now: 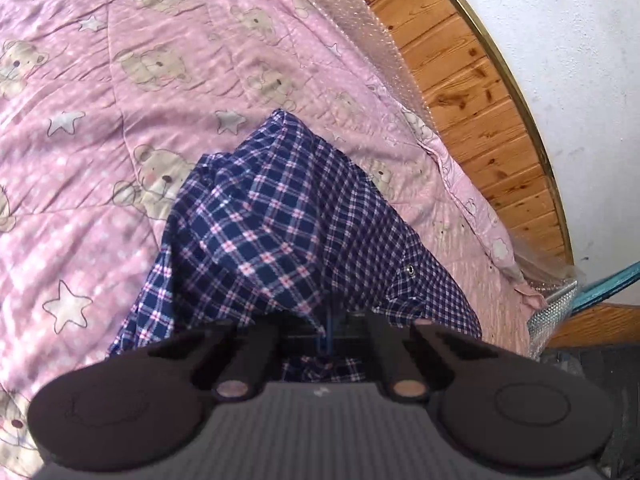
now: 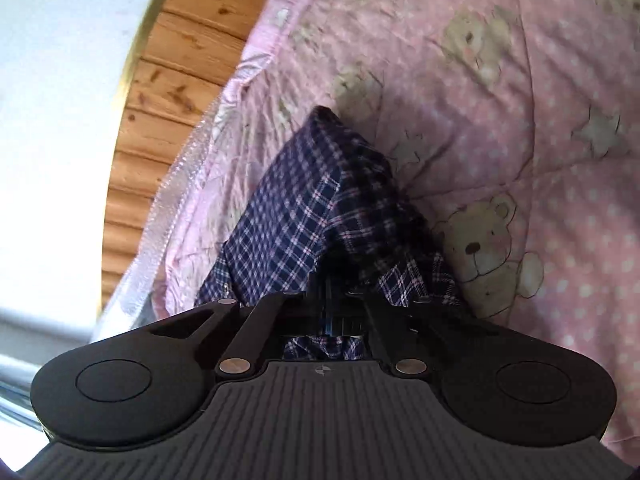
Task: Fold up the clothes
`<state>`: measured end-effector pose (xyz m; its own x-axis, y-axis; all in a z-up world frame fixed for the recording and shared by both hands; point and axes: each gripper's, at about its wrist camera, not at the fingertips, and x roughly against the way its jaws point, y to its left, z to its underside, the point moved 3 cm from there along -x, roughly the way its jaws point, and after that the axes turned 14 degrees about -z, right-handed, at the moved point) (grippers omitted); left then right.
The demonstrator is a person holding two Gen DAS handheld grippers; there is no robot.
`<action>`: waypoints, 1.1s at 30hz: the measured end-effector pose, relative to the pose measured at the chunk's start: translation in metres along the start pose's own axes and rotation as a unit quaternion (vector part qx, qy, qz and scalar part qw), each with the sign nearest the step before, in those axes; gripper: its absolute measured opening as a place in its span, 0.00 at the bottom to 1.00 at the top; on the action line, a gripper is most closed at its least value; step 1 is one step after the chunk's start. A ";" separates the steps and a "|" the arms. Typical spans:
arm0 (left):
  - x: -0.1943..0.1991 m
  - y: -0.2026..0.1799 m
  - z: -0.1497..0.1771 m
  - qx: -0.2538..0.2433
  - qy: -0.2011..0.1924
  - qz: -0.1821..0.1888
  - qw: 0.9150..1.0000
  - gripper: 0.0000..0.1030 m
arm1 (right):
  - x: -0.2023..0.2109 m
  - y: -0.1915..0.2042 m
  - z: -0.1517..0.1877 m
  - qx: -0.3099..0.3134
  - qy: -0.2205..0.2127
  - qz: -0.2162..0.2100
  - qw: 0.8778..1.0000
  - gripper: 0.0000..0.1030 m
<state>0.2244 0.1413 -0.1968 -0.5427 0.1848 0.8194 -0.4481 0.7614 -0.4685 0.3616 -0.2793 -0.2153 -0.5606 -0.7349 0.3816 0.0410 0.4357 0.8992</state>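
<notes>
Garment: a navy, pink and white checked cotton shirt (image 1: 280,224) hangs from both my tongs and trails down onto the bed, its far corner lying on the cover.
Bed: a pink quilted cover printed with beige bears and stars (image 1: 100,140), with a knotty wooden panel (image 1: 472,92) running along its edge.
Left tongs (image 1: 328,320): clenched on an edge of the checked cloth; a metal snap (image 1: 410,269) sits just beside the grip.
Right tongs (image 2: 326,300): also clamped on the shirt, which bunches dark around the tips.
Stage: I judge the shirt is lifted mid-handling; whether this is a spread or a fold-over, I cannot tell.
Doing it well: I should keep both grips firm and level, hold the edge between them taut so the cloth hangs without twist, and lower it evenly so the trailing corner lies flat and does not crumple under.
Risk: a slack side would drag wrinkles across the cover.
</notes>
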 end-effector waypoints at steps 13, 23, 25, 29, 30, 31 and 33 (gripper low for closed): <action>0.044 -0.001 -0.002 0.009 0.012 0.045 0.999 0.02 | 0.070 0.021 0.016 -0.002 -0.007 -0.041 0.999 0.00; 0.001 0.003 0.004 0.015 0.014 -0.002 1.000 0.26 | 0.006 -0.007 0.020 -0.050 -0.013 -0.040 0.998 0.47; -0.005 -0.001 0.006 0.006 0.017 -0.007 1.000 0.26 | -0.004 -0.003 0.019 -0.039 -0.011 -0.034 0.999 0.27; -0.002 -0.005 0.004 -0.003 0.018 -0.010 1.000 0.02 | 0.023 0.020 0.021 -0.040 -0.022 -0.046 0.998 0.00; 0.003 -0.005 0.001 0.001 0.019 -0.005 1.000 0.02 | 0.030 0.025 0.021 -0.040 -0.025 -0.049 0.998 0.00; 0.013 -0.005 -0.002 0.009 0.019 0.005 1.000 0.02 | 0.036 0.031 0.022 -0.040 -0.027 -0.052 0.997 0.00; 0.034 -0.006 -0.006 0.018 0.020 0.023 0.999 0.02 | 0.054 0.041 0.023 -0.046 -0.028 -0.058 0.997 0.00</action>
<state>0.2129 0.1467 -0.1646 -0.5353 0.2441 0.8086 -0.4495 0.7281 -0.5174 0.3143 -0.2889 -0.1630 -0.6119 -0.7458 0.2632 0.0477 0.2974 0.9536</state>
